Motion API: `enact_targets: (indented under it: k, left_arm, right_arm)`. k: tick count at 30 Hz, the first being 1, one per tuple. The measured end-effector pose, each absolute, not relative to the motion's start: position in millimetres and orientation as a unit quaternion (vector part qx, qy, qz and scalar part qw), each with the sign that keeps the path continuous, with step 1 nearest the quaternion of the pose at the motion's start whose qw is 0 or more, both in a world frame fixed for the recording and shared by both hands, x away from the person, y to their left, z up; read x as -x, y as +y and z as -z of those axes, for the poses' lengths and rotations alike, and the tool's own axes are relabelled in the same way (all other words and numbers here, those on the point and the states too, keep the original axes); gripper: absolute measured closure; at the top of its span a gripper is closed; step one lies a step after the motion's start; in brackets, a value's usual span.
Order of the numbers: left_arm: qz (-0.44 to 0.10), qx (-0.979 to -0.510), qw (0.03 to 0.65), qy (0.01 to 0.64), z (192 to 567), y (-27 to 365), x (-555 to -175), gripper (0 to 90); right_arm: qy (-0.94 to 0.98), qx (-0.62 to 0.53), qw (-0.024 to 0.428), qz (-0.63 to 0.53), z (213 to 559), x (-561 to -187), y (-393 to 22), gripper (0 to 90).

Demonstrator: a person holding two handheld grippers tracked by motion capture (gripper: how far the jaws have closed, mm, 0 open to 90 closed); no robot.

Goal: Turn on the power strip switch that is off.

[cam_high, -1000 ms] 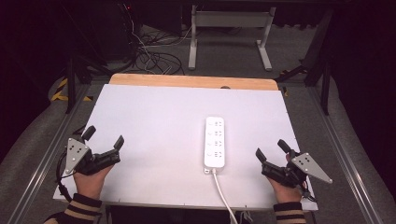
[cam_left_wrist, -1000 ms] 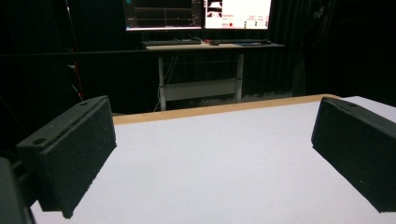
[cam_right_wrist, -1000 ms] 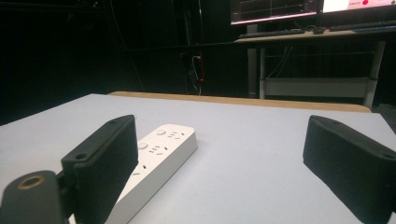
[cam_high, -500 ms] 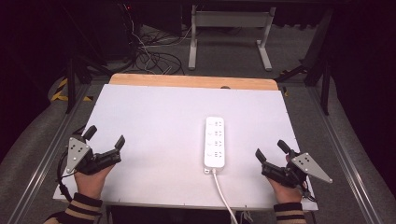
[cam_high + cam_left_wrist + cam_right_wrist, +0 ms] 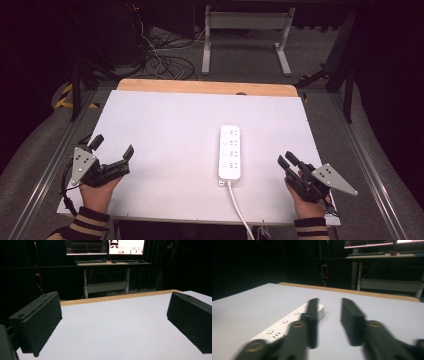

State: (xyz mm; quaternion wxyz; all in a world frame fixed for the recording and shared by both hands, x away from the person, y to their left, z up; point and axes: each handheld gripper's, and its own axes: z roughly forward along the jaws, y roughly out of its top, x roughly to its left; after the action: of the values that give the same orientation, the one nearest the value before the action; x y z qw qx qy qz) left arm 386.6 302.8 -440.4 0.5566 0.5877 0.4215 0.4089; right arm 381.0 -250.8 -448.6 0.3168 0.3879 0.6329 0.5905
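A white power strip (image 5: pixel 230 152) lies lengthwise on the white table (image 5: pixel 165 125), right of centre, with its cable (image 5: pixel 238 206) running off the near edge. My left gripper (image 5: pixel 113 145) rests at the near left of the table, jaws wide open with nothing between them (image 5: pixel 112 322). My right gripper (image 5: pixel 285 158) is at the near right, to the right of the strip and apart from it. Its jaws stand close together with a narrow gap, blurred and holding nothing (image 5: pixel 329 315). In the right gripper view the power strip (image 5: pixel 287 322) lies to the left of the jaws.
A wooden strip (image 5: pixel 205 87) borders the table's far edge. Beyond it on the floor are tangled cables (image 5: pixel 160 62) and the legs of a desk (image 5: pixel 245 35). Monitors (image 5: pixel 105 246) glow on that desk.
The right gripper's jaws have drawn much closer together than a second ago. The left gripper and the power strip have not moved.
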Motion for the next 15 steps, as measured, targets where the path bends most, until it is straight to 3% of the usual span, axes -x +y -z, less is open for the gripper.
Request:
enact_targets:
  k: [2, 5, 8, 15]
  left_arm:
    - [-0.409, -0.588, 0.556, 0.422, 440.4, 302.8, -386.6, 0.4]
    - [-0.410, -0.585, 0.554, 0.426, 440.4, 304.1, -386.7, 0.4]
    - [-0.409, -0.585, 0.555, 0.427, 440.4, 304.7, -386.7, 0.4]
    - [-0.407, -0.594, 0.548, 0.427, 442.3, 299.7, -389.6, 0.4]
  right_arm:
    - [0.633, -0.389, 0.313, -0.592, 445.5, -380.5, -250.9, 86.4]
    - [0.631, -0.398, 0.305, -0.592, 439.7, -380.6, -250.3, 90.0]
    - [0.632, -0.403, 0.309, -0.586, 434.3, -380.1, -248.8, 90.0]
    - [0.678, -0.369, 0.325, -0.546, 383.9, -377.5, -224.5, 90.0]
